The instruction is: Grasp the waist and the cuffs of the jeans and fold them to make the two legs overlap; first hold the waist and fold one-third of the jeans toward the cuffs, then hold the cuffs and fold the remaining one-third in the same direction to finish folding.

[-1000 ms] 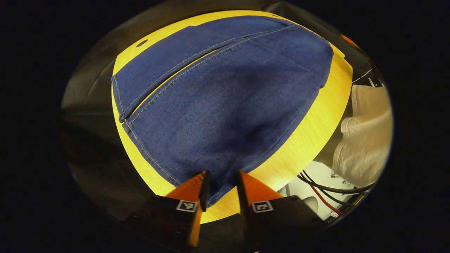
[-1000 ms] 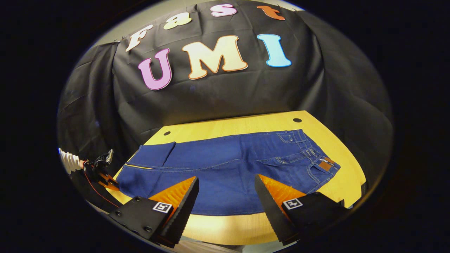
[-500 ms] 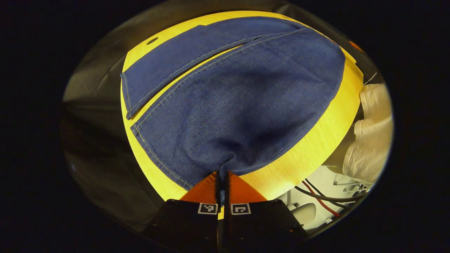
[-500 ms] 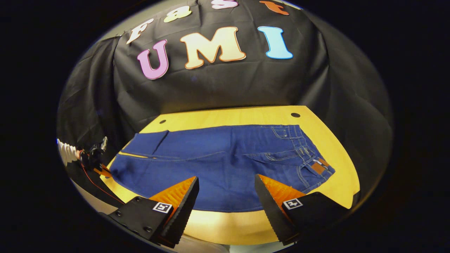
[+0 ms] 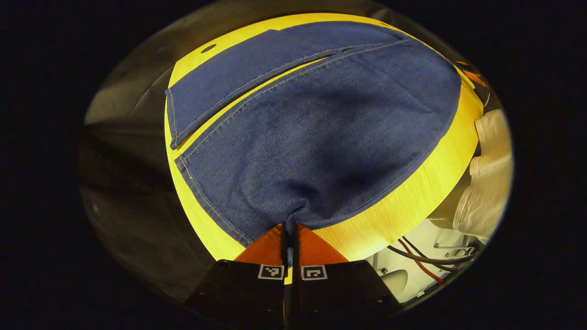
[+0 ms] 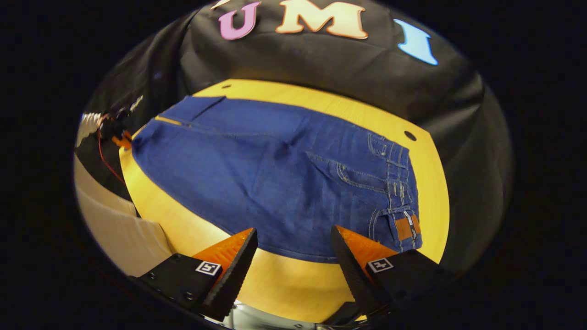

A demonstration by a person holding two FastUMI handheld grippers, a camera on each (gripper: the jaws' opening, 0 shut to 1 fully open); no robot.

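Meanwhile the left gripper stays clenched on the jeans cuff while the released right gripper has tilted downward.

A second ago the left gripper stands with its fingers apart over the near leg's cuff; now they are pressed together on the denim, which puckers up just ahead of them. The right gripper, spread as wide as before, now tilts down and swings toward the waist, so the jeans and counter lie slanted ahead of it.
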